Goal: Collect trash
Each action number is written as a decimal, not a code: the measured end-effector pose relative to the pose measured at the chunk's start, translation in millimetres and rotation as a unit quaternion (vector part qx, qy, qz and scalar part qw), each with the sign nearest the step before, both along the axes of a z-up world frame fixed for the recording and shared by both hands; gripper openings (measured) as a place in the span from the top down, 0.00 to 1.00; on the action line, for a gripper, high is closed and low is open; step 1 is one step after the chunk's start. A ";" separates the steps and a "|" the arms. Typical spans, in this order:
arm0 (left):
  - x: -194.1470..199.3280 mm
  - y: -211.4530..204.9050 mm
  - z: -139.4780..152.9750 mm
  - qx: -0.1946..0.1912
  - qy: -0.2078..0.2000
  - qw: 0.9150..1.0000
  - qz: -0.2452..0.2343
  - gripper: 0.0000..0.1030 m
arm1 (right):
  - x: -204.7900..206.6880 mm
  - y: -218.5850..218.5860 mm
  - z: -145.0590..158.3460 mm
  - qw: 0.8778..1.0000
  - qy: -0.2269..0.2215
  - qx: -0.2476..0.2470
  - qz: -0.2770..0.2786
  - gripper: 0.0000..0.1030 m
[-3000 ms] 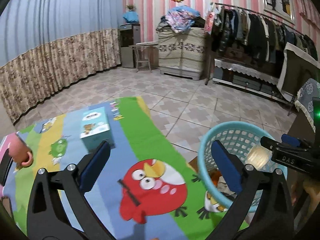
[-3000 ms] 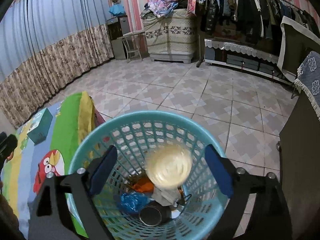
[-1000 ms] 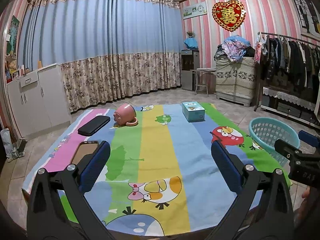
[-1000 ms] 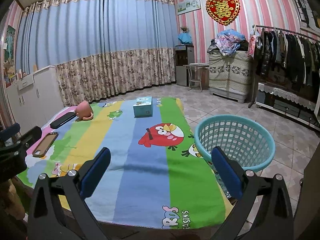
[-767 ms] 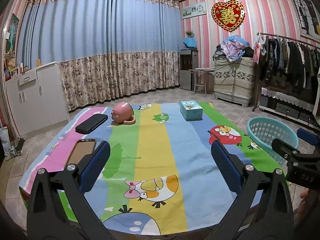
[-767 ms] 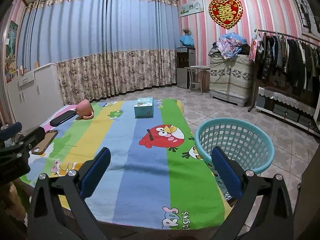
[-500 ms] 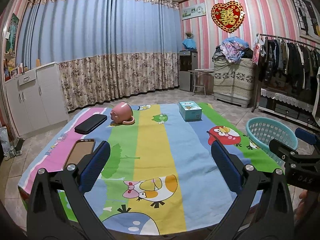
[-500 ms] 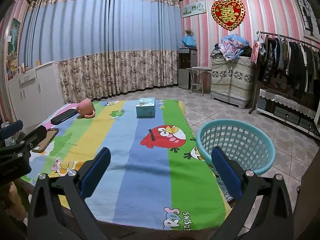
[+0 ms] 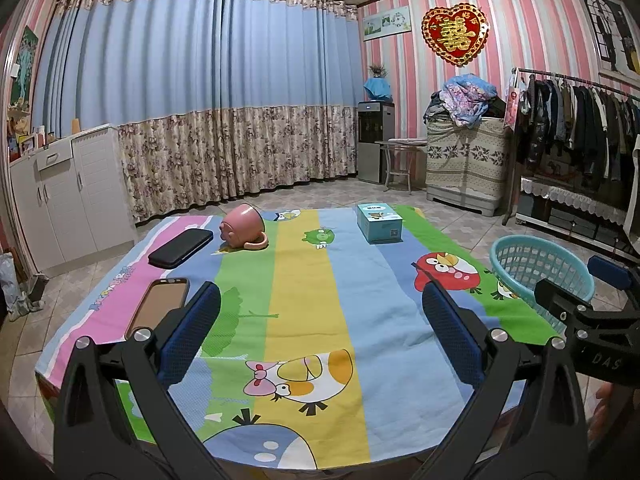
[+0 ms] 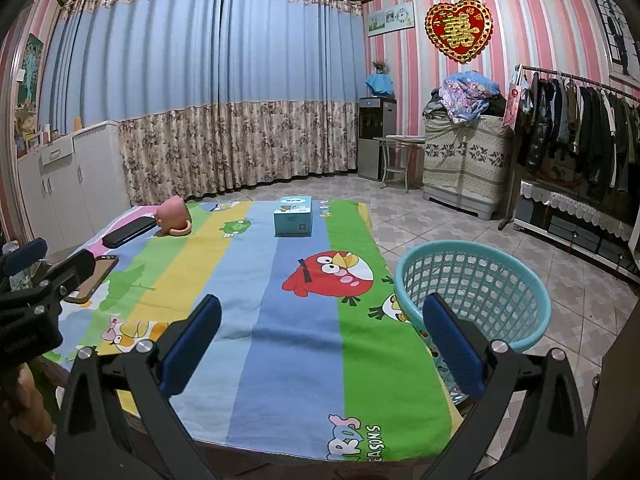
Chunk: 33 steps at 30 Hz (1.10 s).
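Note:
A turquoise mesh basket (image 10: 472, 292) stands on the floor by the right edge of a cartoon-print cloth (image 10: 280, 304); it also shows in the left wrist view (image 9: 540, 272). Its contents are hidden from here. My left gripper (image 9: 320, 344) is open and empty over the cloth's near edge. My right gripper (image 10: 320, 348) is open and empty, near the cloth's front right, left of the basket. Each gripper shows at the edge of the other's view.
On the cloth lie a tipped pink mug (image 9: 244, 228), a black case (image 9: 180, 248), a phone (image 9: 160, 308) and a blue tissue box (image 9: 378, 222). White cabinets (image 9: 60, 196) stand left; a clothes rack (image 9: 580, 152) and covered cabinet (image 9: 464, 164) stand right.
Three seconds ago my right gripper let a round pale lid go over the basket. Both grippers have since pulled back and risen; in the last second the view barely shifts.

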<state>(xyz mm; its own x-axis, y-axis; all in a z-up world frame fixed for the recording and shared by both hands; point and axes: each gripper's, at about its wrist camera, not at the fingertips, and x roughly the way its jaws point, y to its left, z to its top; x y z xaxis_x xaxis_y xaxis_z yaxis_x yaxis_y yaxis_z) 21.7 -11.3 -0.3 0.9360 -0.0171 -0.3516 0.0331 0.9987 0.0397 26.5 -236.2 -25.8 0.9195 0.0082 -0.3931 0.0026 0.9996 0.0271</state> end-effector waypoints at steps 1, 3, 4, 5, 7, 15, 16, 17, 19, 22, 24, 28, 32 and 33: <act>-0.3 -0.7 0.3 0.001 -0.002 1.000 0.001 0.05 | 0.1 0.1 0.1 1.000 0.000 0.000 0.000 0.04; 0.0 -1.1 0.4 0.002 -0.004 1.000 0.002 0.05 | 0.5 0.4 0.3 1.000 0.000 -0.001 0.000 0.04; 0.2 -1.0 0.2 0.001 -0.003 1.000 0.001 0.05 | 0.4 0.5 0.2 1.000 0.000 -0.001 0.000 0.04; 0.2 -1.2 0.4 0.000 -0.003 1.000 0.000 0.05 | 0.5 0.3 0.5 1.000 0.000 -0.001 -0.001 0.04; 0.2 -2.2 -0.3 0.001 -0.003 1.000 0.000 0.05 | 0.0 0.2 1.2 1.000 -0.001 0.000 -0.001 0.04; -1.7 -3.0 -0.6 0.003 -0.005 1.000 0.001 0.05 | 0.1 0.1 1.3 1.000 -0.001 -0.001 -0.001 0.04; -2.2 -2.9 -0.5 0.003 -0.005 1.000 0.001 0.05 | 0.1 0.6 0.8 1.000 0.000 -0.001 -0.001 0.04; -2.7 -3.2 -0.1 0.004 -0.006 1.000 0.001 0.05 | 0.1 0.3 1.2 1.000 0.000 0.000 -0.001 0.04; -3.0 -3.5 0.6 0.006 -0.008 1.000 0.001 0.05 | 0.2 0.0 1.7 1.000 0.000 -0.001 -0.001 0.04; -3.6 -3.6 0.9 0.005 -0.007 1.000 0.001 0.05 | 0.1 0.0 1.7 1.000 0.000 -0.001 -0.001 0.04; -3.7 -3.9 0.7 0.005 -0.007 1.000 0.001 0.05 | 0.1 0.0 1.6 1.000 -0.001 -0.001 -0.001 0.04; -3.9 -4.2 0.4 0.006 -0.007 1.000 0.001 0.05 | 0.2 0.3 1.4 1.000 0.000 -0.001 -0.001 0.04; -4.2 -4.7 0.4 0.006 -0.007 1.000 0.001 0.05 | 0.3 0.2 1.3 1.000 -0.001 -0.001 -0.001 0.04; -4.3 -5.0 0.3 0.006 -0.007 1.000 0.001 0.05 | 0.4 0.0 1.5 1.000 -0.001 -0.001 -0.001 0.04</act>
<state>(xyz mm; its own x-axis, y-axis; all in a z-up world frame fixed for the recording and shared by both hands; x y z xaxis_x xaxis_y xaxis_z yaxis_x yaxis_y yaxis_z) 17.4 -16.2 0.0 0.9411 -0.0112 -0.3378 0.0305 0.9982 0.0519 26.9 -236.1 -24.3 0.9199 0.0055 -0.3921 0.0047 0.9997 0.0251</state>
